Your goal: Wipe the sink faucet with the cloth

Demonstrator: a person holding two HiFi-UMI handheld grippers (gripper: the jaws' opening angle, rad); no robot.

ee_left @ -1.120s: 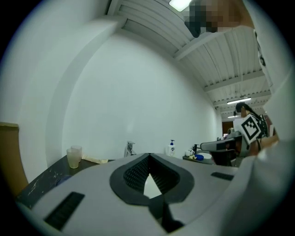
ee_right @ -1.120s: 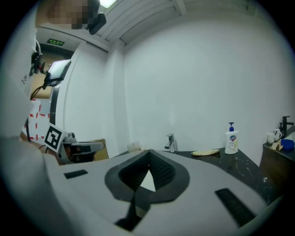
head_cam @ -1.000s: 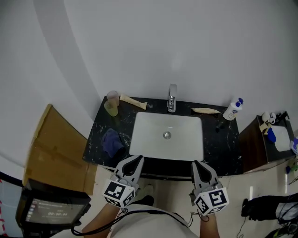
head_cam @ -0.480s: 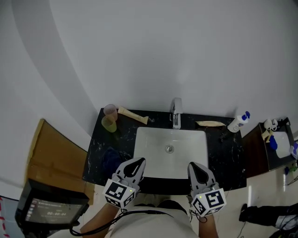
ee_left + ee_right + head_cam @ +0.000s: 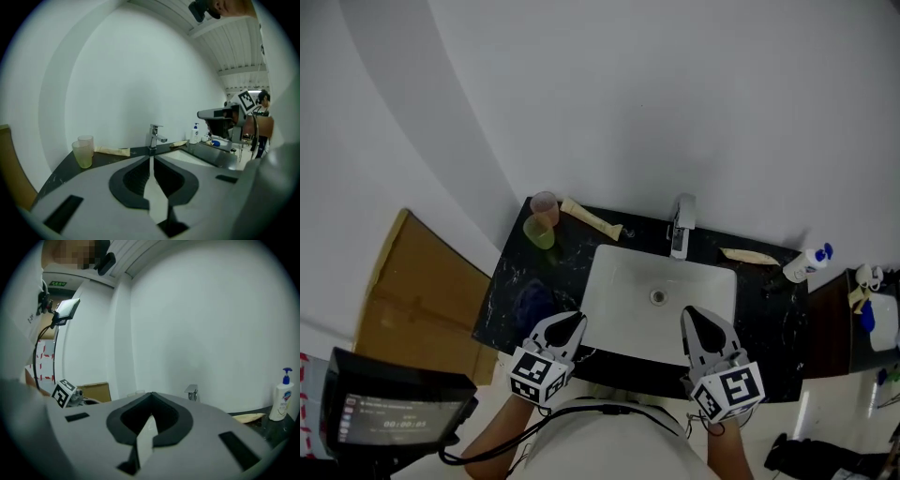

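Counter clutter and surroundings on my feed.
On the dark marbled counter (image 5: pixel 508 281) I see two translucent cups (image 5: pixel 542 223), one pinkish and one greenish, close together at the back left corner. A pale tube (image 5: pixel 591 219) lies just beside them along the back edge. A second pale tube (image 5: pixel 748 255) lies at the back right, near a white pump bottle (image 5: pixel 806 263) with a blue top. A cardboard box (image 5: pixel 422 300) sits left of the counter, a lit screen (image 5: pixel 389 412) shows below it, and a dark side cabinet (image 5: pixel 827 328) stands on the right.
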